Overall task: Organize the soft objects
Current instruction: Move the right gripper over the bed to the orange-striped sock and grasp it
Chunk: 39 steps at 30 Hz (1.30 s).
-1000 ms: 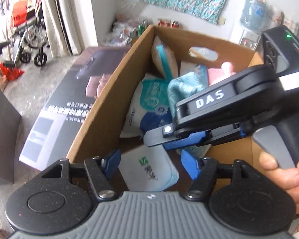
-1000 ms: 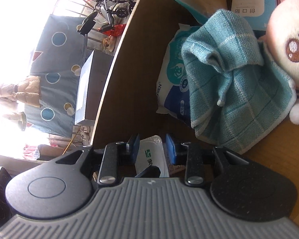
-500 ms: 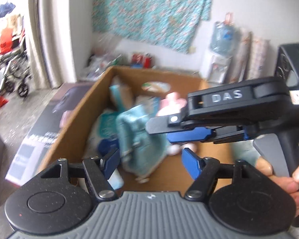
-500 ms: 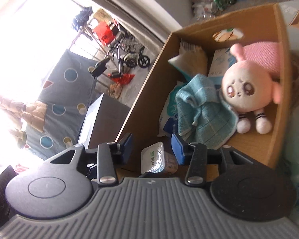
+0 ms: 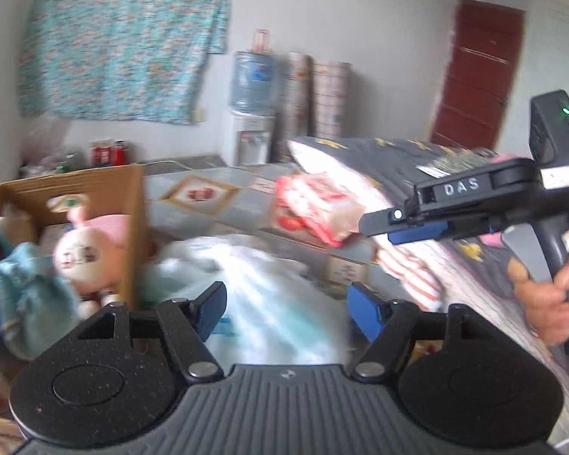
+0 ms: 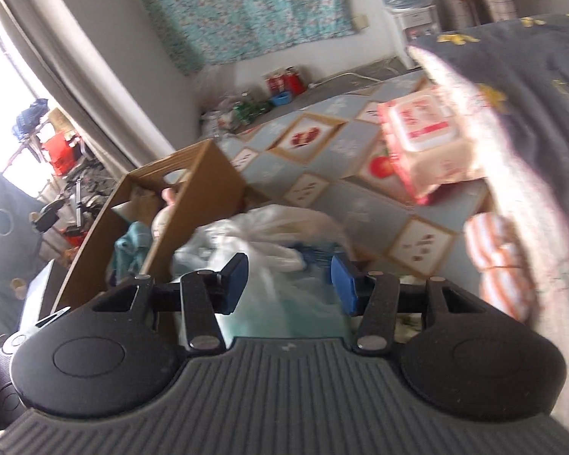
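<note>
The cardboard box stands at the left with a pink plush doll and a teal towel inside. Right of it lies a white and teal plastic bag, straight ahead of my open left gripper. A pink wipes pack rests on the patterned bed cover. A hand holds my right gripper out over the bed. In the right wrist view my right gripper hangs above the bag, its jaws opening with nothing between them; the box and wipes pack flank it.
A dark quilt with a striped cloth under it fills the right side. A water dispenser and rolled mats stand against the far wall beside a red door. Clutter lines the floor behind the box.
Both grippers have swung right, out of the box and over toward the bag and bed. The right gripper's jaws have widened. The box has slid to the left of both views.
</note>
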Motion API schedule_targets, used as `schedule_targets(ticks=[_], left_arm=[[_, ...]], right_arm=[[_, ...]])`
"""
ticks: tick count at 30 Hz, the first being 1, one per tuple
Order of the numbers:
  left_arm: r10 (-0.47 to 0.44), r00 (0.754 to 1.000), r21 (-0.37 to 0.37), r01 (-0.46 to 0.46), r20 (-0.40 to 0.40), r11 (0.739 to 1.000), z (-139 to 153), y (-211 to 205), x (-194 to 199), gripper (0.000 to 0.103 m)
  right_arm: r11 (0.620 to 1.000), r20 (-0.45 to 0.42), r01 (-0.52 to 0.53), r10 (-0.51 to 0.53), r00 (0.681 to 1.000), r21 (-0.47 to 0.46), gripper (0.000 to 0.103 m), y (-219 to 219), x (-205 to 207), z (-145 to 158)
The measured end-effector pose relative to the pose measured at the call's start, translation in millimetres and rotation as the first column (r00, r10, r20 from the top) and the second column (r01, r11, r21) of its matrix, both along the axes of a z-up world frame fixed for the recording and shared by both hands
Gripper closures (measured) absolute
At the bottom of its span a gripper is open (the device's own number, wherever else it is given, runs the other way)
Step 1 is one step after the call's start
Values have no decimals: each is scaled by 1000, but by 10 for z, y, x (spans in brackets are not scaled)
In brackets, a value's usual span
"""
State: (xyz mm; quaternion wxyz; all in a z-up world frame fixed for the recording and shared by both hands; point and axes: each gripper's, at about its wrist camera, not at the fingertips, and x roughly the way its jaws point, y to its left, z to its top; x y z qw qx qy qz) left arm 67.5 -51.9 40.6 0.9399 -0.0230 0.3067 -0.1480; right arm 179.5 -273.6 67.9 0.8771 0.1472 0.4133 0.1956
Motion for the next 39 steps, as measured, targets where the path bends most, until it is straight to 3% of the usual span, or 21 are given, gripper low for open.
schedule_targets(ticks=[5,10,15,22,28,33,39], left_arm=[[-177,983,30,178,-40,983,-319,-628,57,33],[-307,946,94,317,-108,944,-676,-1128,214,33],[-334,926,170,363,-175,916,-963,-1393,460,33],[-366,897,188,415,-249,890,-1197,-1608,690,33],[-372,892,154,418,-258,895,-1237,-1634,729,40],[-364,899,152,406,-243,901,-1243,-1636,713,44],[-313,917,103,346,-246,932,-1132,-1500,715,46]], right_arm=[[988,-33,83,-88,996,-130,55,-623,-16,-305],[974,-99,51,-74,992,-222,55,-860,191,-600],[967,-147,-19,-19,989,-254,55,-881,427,-757],[954,-185,-59,4,983,-294,53,-891,686,-922],[948,-231,-86,13,973,-306,55,-881,794,-1054],[963,-244,-53,-13,970,-263,64,-917,812,-1119],[994,-259,43,-68,964,-100,65,-1120,673,-939]])
